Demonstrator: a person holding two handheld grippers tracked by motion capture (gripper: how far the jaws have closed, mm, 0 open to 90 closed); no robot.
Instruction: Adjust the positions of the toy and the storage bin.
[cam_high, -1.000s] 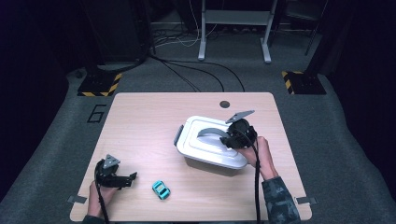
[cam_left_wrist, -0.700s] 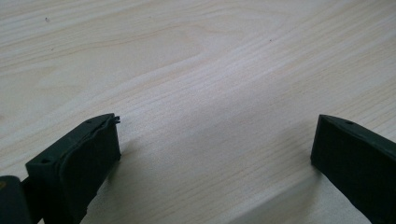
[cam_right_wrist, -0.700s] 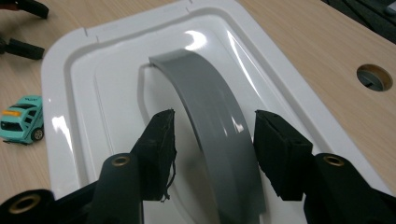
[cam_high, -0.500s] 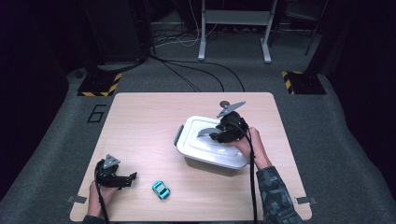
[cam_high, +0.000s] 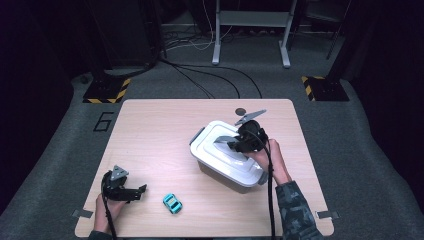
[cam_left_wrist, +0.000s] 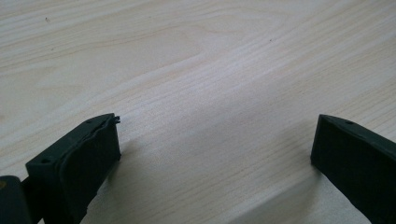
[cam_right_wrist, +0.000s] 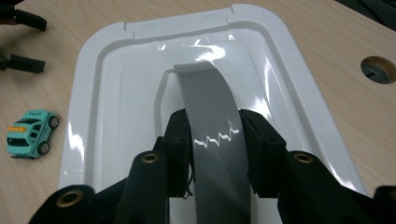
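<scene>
Lid handle (cam_right_wrist: 212, 135) is clamped by the right gripper (cam_right_wrist: 212, 140); left gripper (cam_left_wrist: 215, 149) fingers apart over bare table (cam_left_wrist: 196, 60)

Right gripper (cam_right_wrist: 212, 140) clamped on grey handle (cam_right_wrist: 210, 116) of white lid (cam_right_wrist: 107, 93). Teal toy car (cam_right_wrist: 31, 132) on table (cam_right_wrist: 327, 28) at left; hole (cam_right_wrist: 378, 69) at right.

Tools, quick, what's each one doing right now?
Left tool: open, holding nothing, low over the table.
Right tool: shut on the grey handle of the white box lid.
</scene>
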